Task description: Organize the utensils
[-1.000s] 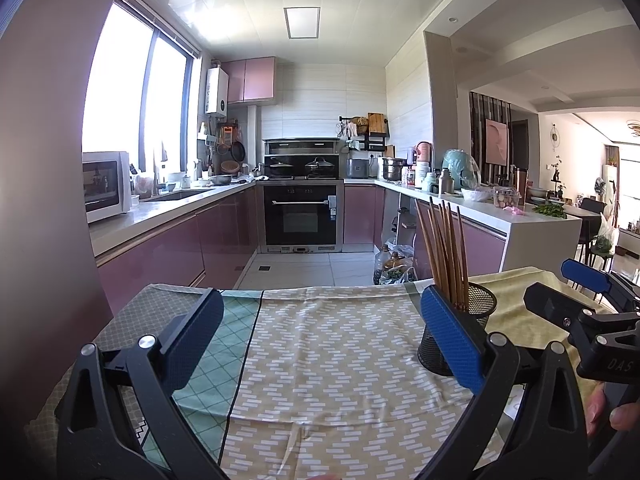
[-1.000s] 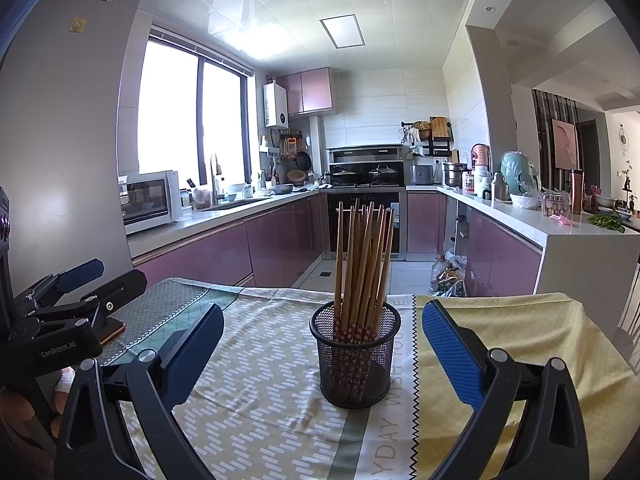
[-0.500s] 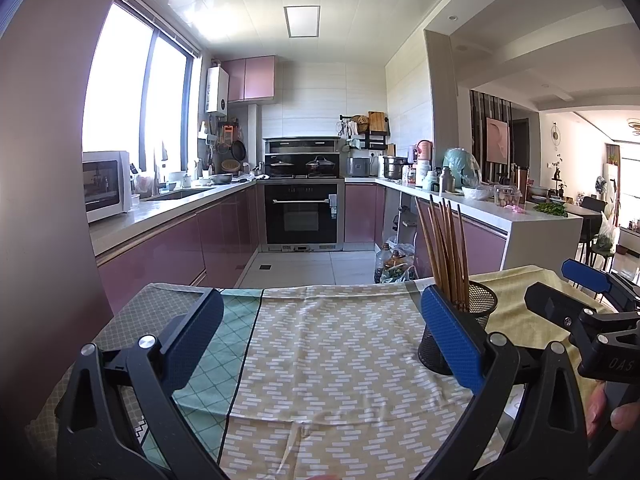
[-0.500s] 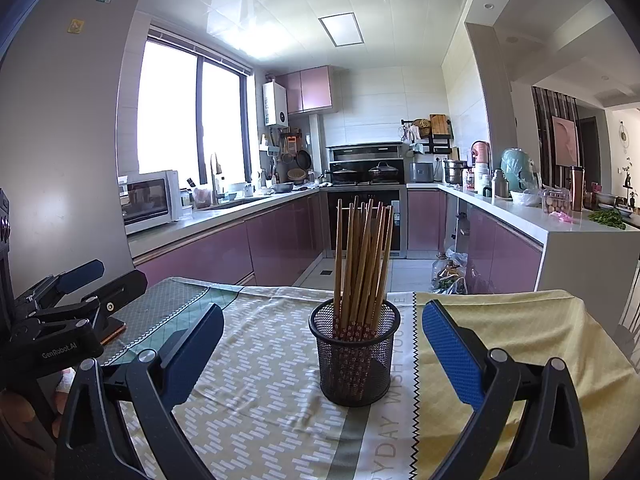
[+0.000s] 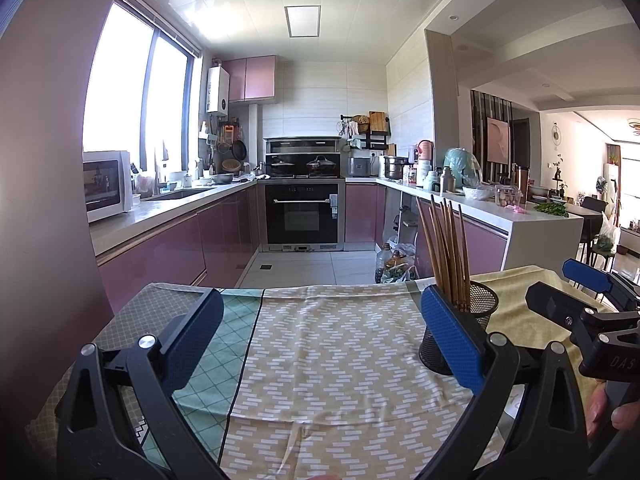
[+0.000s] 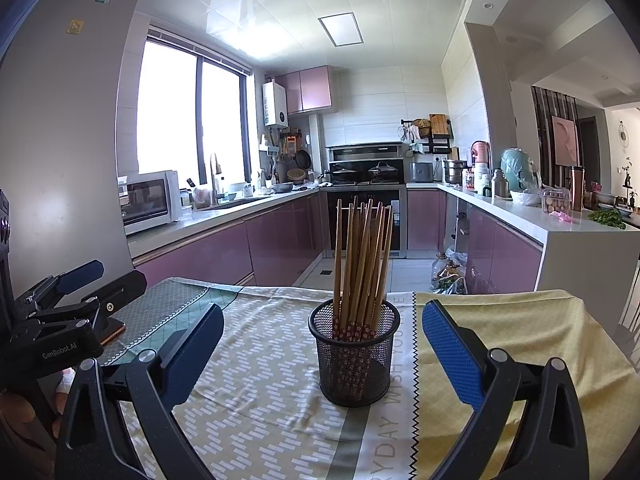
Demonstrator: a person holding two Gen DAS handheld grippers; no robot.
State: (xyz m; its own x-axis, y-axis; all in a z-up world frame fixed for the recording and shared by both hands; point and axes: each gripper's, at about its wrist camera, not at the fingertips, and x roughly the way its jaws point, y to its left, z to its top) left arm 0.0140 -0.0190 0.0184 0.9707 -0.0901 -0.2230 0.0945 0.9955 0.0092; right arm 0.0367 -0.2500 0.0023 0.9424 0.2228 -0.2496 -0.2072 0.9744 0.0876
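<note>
Brown wooden chopsticks [image 6: 362,264] upright, bunched in black wire-mesh cup [image 6: 354,354] on patterned cloth-covered table [image 6: 256,384]. Right gripper [image 6: 322,352] fingers spread wide, empty, cup framed between blue pads [image 6: 450,350], not touching. Left gripper [image 5: 320,338] likewise wide apart, empty, over bare cloth; cup just behind its right pad. Purple-cabinet kitchen [image 6: 280,240] beyond
</note>
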